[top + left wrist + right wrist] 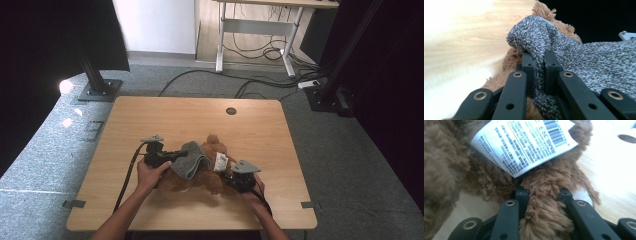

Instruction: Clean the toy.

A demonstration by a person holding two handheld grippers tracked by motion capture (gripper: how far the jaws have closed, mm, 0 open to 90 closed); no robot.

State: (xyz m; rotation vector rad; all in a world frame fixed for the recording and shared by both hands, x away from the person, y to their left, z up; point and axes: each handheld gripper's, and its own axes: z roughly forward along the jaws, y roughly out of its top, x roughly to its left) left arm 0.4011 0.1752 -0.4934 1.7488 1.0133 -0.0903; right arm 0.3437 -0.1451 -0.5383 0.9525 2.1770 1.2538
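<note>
Wooden table [150, 120]; left gripper [183, 153] pinches grey cloth [196, 159]; right gripper [228, 176] clamps brown plush toy [210, 180].

- Brown plush bear [200, 175]: shaggy fur; lies flat on the table's near half, roughly centred, between the two hands; one rounded brown part points toward the far edge; a narrow tuft of its fur [544, 217] sits between two black jaws in the right gripper view
- Grey knitted cloth [194, 159]: speckled grey-white weave; draped over the bear's upper body, humped in a fold; one edge [537, 67] pinched between two black jaws in the left gripper view
- White printed tag [220, 161]: barcode and small text; attached at the bear's right side, lying loose on the fur [524, 147]
</note>
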